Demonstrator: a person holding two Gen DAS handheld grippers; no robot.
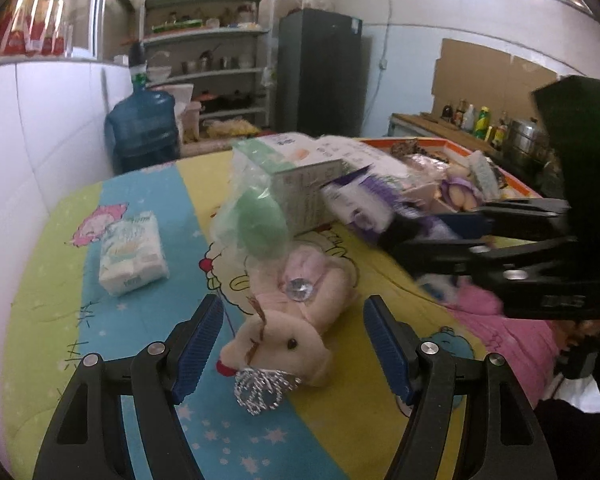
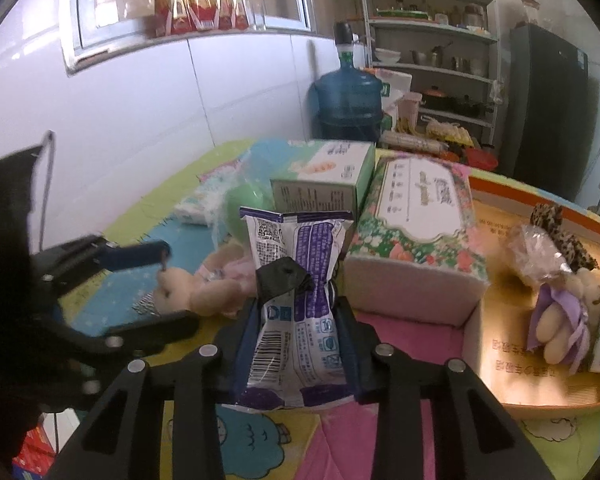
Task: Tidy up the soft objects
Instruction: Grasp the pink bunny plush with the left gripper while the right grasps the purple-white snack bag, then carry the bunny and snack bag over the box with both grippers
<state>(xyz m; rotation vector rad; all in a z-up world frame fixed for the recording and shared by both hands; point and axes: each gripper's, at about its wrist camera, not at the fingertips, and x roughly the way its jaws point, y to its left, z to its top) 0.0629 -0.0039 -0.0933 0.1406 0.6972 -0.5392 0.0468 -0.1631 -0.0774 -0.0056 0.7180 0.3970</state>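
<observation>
Two plush toys: a beige rabbit (image 1: 288, 340) and a purple-dressed bear (image 2: 560, 316). Two printed tissue boxes, green (image 2: 324, 180) and floral (image 2: 416, 232). One purple-white plastic packet (image 2: 300, 304). One white tissue pack (image 1: 132, 256).

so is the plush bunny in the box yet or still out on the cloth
Out: the plush bunny lies on the cloth, between the open left hand-held gripper fingers.

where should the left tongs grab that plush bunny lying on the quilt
Close across the plush bunny's head, just above the silver bow, coming straight ahead. It lies lengthwise, head first, already between the open left tongs, and the head is its widest, squashiest part.
</observation>
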